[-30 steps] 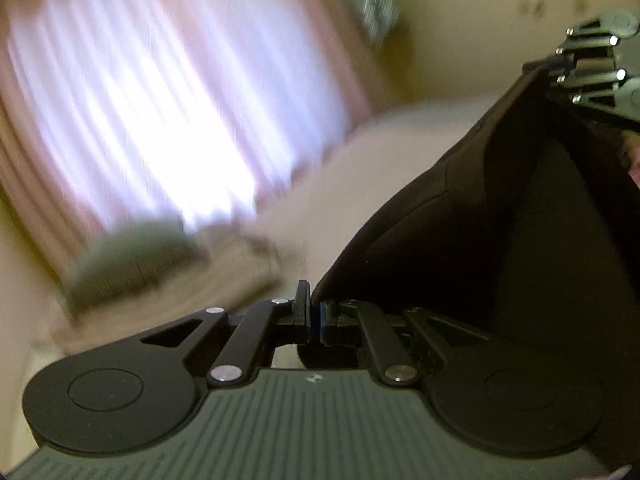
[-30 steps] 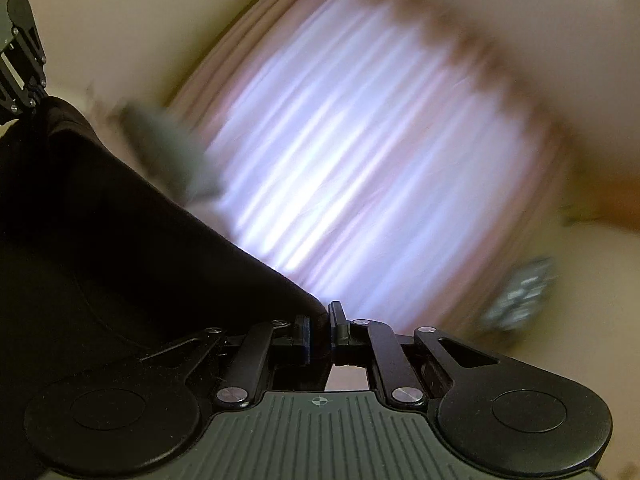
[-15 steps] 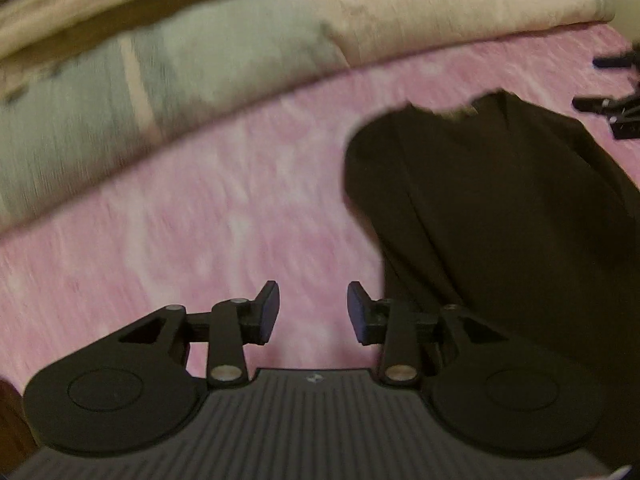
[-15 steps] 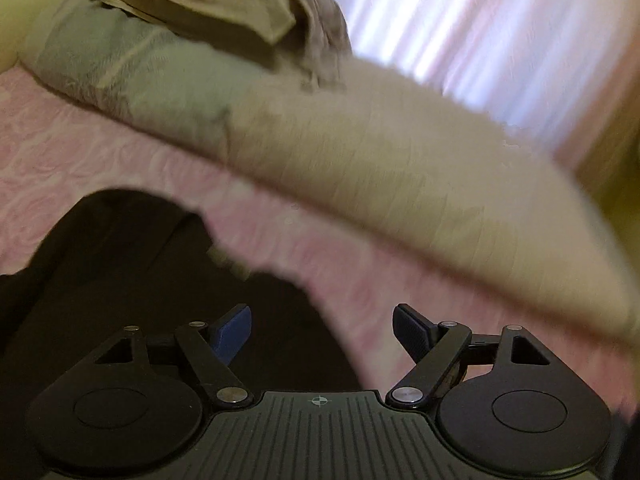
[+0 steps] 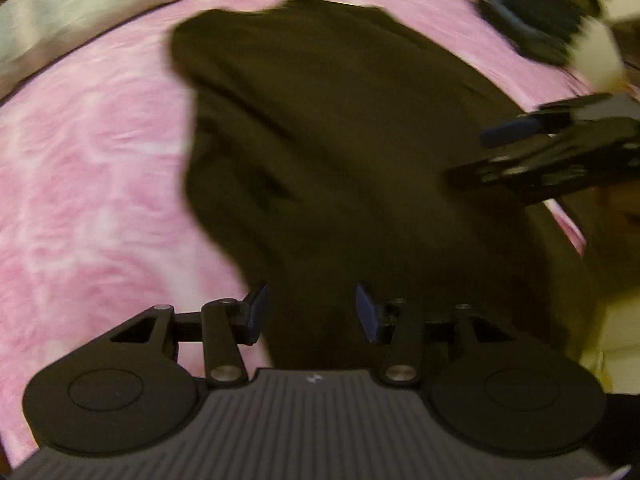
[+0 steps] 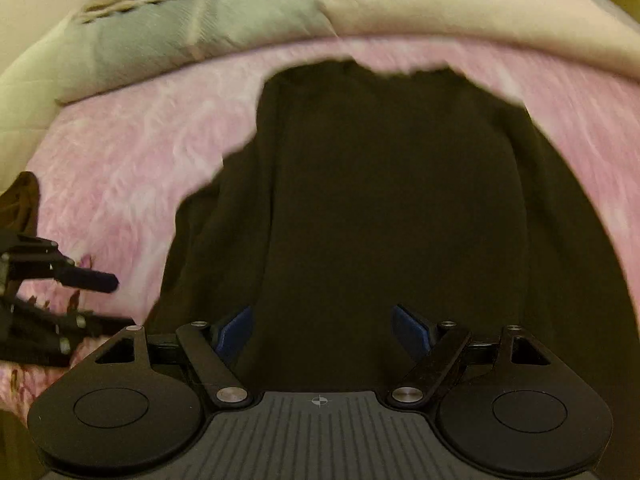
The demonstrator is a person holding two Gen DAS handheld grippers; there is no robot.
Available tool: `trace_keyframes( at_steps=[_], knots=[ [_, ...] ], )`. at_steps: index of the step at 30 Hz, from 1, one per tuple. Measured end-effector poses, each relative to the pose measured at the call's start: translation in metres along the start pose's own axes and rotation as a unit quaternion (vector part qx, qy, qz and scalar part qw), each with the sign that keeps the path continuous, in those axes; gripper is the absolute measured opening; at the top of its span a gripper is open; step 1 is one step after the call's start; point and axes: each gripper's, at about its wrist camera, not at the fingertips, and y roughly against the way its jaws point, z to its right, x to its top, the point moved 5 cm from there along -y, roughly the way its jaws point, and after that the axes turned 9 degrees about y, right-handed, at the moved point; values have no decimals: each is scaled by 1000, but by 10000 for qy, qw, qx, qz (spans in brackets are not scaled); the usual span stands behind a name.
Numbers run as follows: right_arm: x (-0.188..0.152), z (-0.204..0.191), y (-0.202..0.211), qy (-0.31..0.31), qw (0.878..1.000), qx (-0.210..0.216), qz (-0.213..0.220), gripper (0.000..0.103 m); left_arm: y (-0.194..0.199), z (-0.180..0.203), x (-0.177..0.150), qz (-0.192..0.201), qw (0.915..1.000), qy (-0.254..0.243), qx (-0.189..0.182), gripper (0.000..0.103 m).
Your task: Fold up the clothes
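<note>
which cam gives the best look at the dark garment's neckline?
Right wrist. The dark garment lies centred there on the pink bedspread, collar edge at the top and both sides visible. Left wrist shows it blurrier and skewed, with the right gripper over its right side.

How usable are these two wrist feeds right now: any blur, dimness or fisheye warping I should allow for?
Left wrist view: motion blur smears the right gripper and the far bedding; the dark garment shows almost no fold detail. Right wrist view: steadier but dim with a warm cast; the garment reads as one black mass, and the fisheye bows the pink bedspread and pillows.
</note>
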Motion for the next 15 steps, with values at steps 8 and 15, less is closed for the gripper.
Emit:
trace_keyframes(
  at_steps=[8, 15],
  knots=[
    [-31, -3, 10, -100, 9989, -375, -250, 80, -45, 69, -35, -197, 9988, -366, -250, 37],
    [-36, 21, 8, -5, 9993, -249, -278, 80, -68, 74, -60, -500, 9967, -551, 312, 10]
  ],
)
